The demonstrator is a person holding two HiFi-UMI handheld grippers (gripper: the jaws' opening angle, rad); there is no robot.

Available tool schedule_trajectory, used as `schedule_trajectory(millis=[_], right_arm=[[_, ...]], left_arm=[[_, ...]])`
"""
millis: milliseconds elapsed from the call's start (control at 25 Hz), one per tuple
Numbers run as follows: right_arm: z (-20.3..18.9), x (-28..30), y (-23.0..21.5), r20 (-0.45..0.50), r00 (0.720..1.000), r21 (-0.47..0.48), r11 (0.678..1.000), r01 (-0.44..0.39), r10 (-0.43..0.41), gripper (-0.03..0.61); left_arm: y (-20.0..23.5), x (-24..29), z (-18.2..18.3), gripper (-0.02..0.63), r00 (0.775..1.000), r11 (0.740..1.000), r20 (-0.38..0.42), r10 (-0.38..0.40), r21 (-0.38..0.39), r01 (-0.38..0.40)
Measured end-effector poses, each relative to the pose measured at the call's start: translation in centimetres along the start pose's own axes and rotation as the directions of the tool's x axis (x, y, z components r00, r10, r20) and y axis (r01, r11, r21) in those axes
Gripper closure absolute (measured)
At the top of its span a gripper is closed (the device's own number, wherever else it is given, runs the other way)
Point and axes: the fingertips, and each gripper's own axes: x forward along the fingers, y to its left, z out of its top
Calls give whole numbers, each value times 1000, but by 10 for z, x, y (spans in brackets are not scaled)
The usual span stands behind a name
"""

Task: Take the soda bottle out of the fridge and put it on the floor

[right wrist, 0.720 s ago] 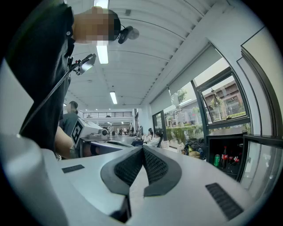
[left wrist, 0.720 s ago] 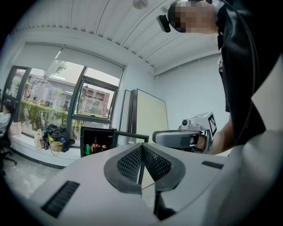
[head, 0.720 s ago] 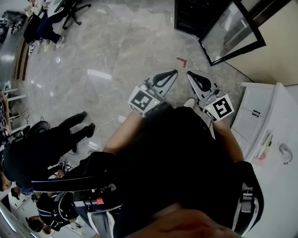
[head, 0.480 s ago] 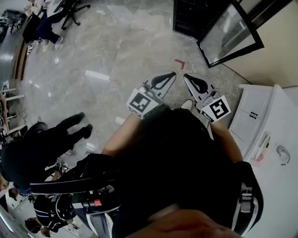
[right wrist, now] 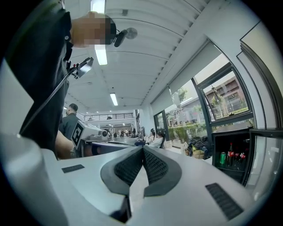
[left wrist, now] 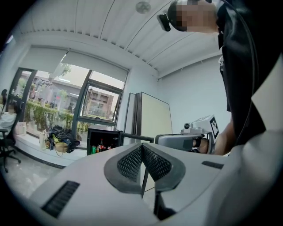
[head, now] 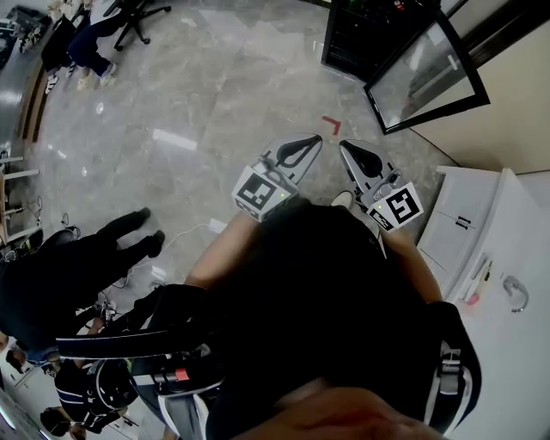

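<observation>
A small black fridge (head: 365, 34) stands on the marble floor ahead to the right, its glass door (head: 425, 73) swung open. Inside it the right gripper view shows a dark soda bottle (right wrist: 230, 153) with a red label beside a green can (right wrist: 223, 158) and other bottles. The left gripper view shows the same fridge (left wrist: 104, 140) far off. My left gripper (head: 311, 137) and right gripper (head: 348, 146) are held side by side at waist height, well short of the fridge. Both are shut and empty, with the pads (left wrist: 132, 161) and the pads (right wrist: 152, 165) meeting at their tips.
A red tape corner (head: 332, 125) marks the floor just ahead of the grippers. A white cabinet (head: 498, 258) stands close on the right. People in dark clothes (head: 77, 275) are at the left, an office chair (head: 129, 17) far back, bags (left wrist: 59, 137) by the window.
The head view has shifted slightly, so more of the fridge's inside shows at the top. Both grippers stay shut, side by side.
</observation>
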Motion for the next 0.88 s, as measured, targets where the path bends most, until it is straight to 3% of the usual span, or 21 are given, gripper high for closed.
schedule_trajectory(millis=[240, 520, 880], right_arm=[[-2, 30, 16, -3, 1000, -18, 1000, -20, 20, 569], [2, 57, 16, 19, 997, -22, 997, 72, -72, 569], [2, 56, -11, 22, 989, -21, 989, 145, -144, 569]], left_arm=[[24, -16, 6, 611, 1000, 1000, 19, -21, 13, 21], [43, -27, 11, 611, 996, 995, 26, -83, 49, 82], [57, -10, 15, 611, 994, 995, 42, -99, 21, 98]])
